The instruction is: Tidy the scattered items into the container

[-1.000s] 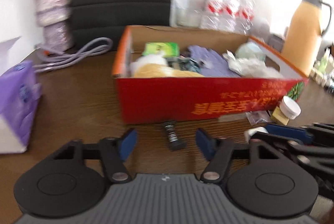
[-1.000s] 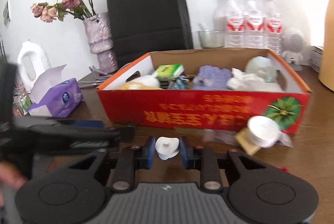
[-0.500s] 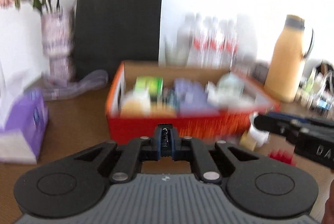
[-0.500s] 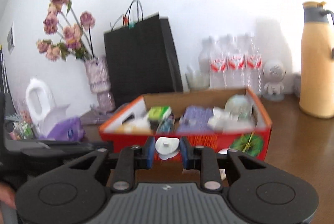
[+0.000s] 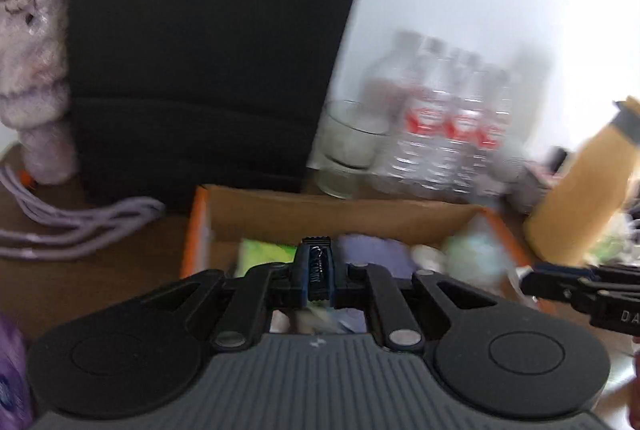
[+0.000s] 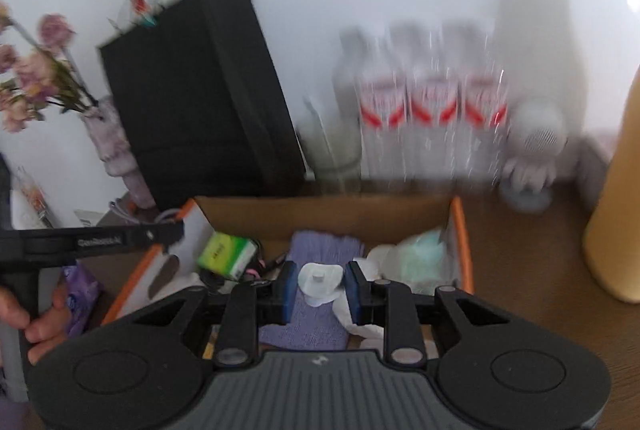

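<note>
We've got both loads over the box (image 6: 460,226), w/ its open top right below the jaws. Left gripper (image 5: 318,276) is clamped on a small black ribbed clip (image 5: 317,272), prob. sprung metal, long axis pointing fwd. Right gripper (image 6: 320,280), jaws part-closed, pinches a white, rounded plastic cap (image 6: 320,280) above purple cloth (image 6: 320,250).

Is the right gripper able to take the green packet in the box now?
Probably not yet. The right gripper is shut on a white cap, so its jaws are occupied. The green packet lies uncovered in the box; releasing the cap first would free it.
</note>
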Demonstrator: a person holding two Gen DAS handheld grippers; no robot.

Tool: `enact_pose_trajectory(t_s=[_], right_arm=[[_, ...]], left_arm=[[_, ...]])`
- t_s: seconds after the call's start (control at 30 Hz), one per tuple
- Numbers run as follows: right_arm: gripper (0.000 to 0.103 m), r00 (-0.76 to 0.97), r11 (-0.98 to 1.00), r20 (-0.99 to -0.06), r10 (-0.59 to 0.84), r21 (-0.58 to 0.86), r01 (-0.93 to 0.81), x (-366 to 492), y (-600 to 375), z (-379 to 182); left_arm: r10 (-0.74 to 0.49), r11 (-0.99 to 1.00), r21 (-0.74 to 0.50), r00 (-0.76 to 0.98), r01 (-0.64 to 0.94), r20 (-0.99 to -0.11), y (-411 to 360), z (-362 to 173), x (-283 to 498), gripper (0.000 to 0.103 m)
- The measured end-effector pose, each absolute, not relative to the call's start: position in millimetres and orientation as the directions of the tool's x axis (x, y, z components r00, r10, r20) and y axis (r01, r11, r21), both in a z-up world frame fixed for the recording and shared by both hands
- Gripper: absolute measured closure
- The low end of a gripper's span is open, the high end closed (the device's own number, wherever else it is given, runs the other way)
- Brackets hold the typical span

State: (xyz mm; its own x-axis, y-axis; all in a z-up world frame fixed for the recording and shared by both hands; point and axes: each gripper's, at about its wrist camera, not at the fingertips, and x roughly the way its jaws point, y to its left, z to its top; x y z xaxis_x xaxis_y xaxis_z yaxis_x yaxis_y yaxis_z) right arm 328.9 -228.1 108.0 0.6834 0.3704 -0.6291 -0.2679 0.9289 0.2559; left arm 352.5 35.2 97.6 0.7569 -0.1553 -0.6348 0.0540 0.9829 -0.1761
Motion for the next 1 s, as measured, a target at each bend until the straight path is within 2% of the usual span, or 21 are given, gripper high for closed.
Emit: enact_pose_trajectory(t_s=[0.2,0.33,0.43,0.47,0.63,0.67,0.73,0.8,0.93,1.0], right_arm=[[0.079,0.574,0.876,-0.663,0.480,0.393,-0.279,404,-191,84],[0.079,0.549,0.884,-0.693,0.468,0.367,-0.290,439,-153,70],[0.074,0.527,0.895,-0.724,0.446,0.347,-0.281,456,-134,54],[0.069,0.514,0.898,-0.736,0.440,0.343,-0.276,459,-131,50],[0.066,0.522,0.905,-0.739,0.425,0.345,-0.249,456,-146,57],[0.063,0.527,0.902,-0.732,0.432,0.355,-0.246,453,-153,64],[0.057,0.544,0.909,-0.729,0.416,0.348,-0.230,444,-168,80],[0.046,0.553,0.921,-0.737,0.388,0.326,-0.212,434,-182,96],[0.039,0.525,0.941,-0.781,0.339,0.263,-0.215,408,-200,117],[0.025,0.543,0.954,-0.786,0.295,0.206,-0.219,391,-206,125]], left_arm=[[-0.041,0.998,-0.061,0.706,-0.003,-0.707,38,80,414,0.094],[-0.058,0.998,-0.058,0.658,0.022,-0.751,43,68,428,0.091],[-0.029,1.000,-0.022,0.677,0.018,-0.735,44,61,428,0.076],[-0.025,1.000,-0.019,0.678,0.017,-0.734,46,61,427,0.076],[-0.026,1.000,-0.020,0.685,0.017,-0.729,53,75,420,0.070],[-0.022,1.000,-0.020,0.689,0.011,-0.725,53,81,418,0.064],[-0.023,0.999,-0.033,0.687,-0.002,-0.726,54,91,412,0.054],[-0.020,0.999,-0.034,0.677,-0.008,-0.735,52,99,404,0.049],[-0.005,1.000,-0.018,0.697,-0.011,-0.717,43,115,378,0.027],[-0.008,1.000,-0.008,0.743,0.003,-0.669,34,122,357,0.024]])
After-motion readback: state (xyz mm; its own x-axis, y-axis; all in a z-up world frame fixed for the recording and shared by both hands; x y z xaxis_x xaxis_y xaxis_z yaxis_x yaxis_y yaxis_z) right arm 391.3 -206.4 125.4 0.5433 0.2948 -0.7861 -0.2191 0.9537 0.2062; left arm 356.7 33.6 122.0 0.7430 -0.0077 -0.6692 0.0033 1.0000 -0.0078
